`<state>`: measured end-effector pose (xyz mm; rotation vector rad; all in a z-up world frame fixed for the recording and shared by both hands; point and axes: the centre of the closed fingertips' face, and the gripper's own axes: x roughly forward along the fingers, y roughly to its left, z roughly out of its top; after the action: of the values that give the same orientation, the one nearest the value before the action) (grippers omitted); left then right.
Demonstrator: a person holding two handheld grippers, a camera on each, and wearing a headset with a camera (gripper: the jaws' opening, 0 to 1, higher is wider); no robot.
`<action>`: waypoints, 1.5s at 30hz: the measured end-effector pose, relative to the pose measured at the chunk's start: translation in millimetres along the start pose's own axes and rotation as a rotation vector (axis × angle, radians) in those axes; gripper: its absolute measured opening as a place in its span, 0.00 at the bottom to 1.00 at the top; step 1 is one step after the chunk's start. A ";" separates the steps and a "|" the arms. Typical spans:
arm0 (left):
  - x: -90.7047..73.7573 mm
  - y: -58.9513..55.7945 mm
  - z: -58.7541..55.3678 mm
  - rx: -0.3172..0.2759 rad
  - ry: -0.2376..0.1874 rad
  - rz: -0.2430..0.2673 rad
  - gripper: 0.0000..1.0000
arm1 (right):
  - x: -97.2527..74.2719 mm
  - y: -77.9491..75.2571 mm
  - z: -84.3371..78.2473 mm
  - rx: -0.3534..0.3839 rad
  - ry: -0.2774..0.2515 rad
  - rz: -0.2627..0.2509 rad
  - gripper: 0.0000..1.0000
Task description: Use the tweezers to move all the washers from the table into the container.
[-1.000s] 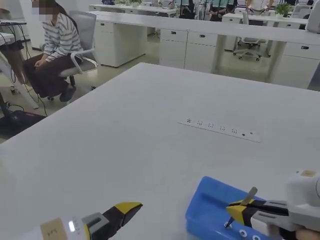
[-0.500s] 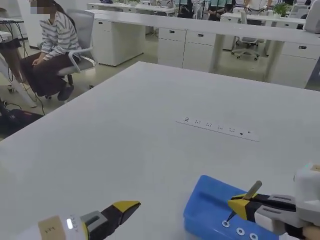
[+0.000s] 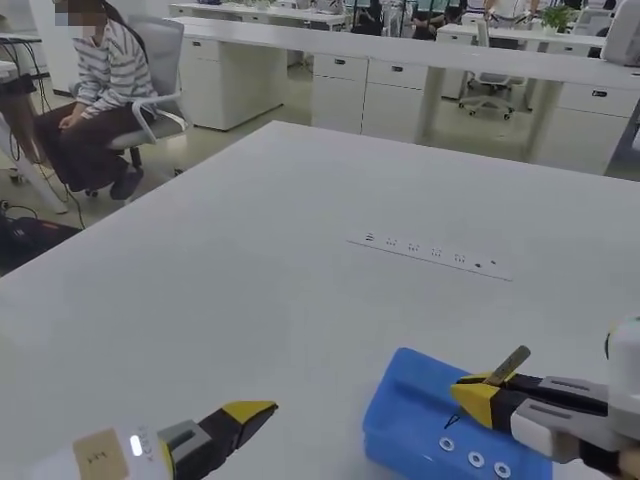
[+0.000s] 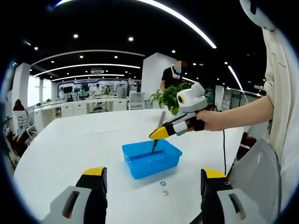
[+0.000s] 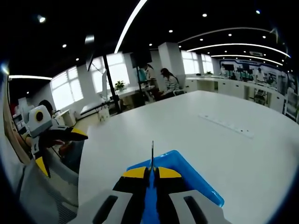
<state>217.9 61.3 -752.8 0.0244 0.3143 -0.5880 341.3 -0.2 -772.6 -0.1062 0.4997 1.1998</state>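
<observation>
Right gripper (image 3: 472, 392) lifted a bit, lower right of head view, clamped on tweezers (image 3: 508, 362), tip over blue container (image 3: 410, 400). Three washers (image 3: 476, 459) in container, bottom right. Two loose washers (image 4: 163, 184) on table (image 3: 300, 250) just beside container, lower centre of left gripper view. Left gripper (image 3: 255, 412) lower left, jaws spread, holding nothing.

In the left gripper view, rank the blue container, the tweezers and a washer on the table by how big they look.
1. blue container, clearly largest.
2. tweezers, long but thin.
3. washer on the table, smallest; the second washer beside it looks about the same.
</observation>
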 end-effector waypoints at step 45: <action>-0.9 0.7 -0.6 0.005 0.004 0.003 0.81 | -5.3 46.9 -23.2 0.044 0.053 0.124 0.04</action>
<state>217.3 62.4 -753.2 0.0304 0.3164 -0.5861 289.8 4.8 -782.4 -0.0702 0.5858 1.3087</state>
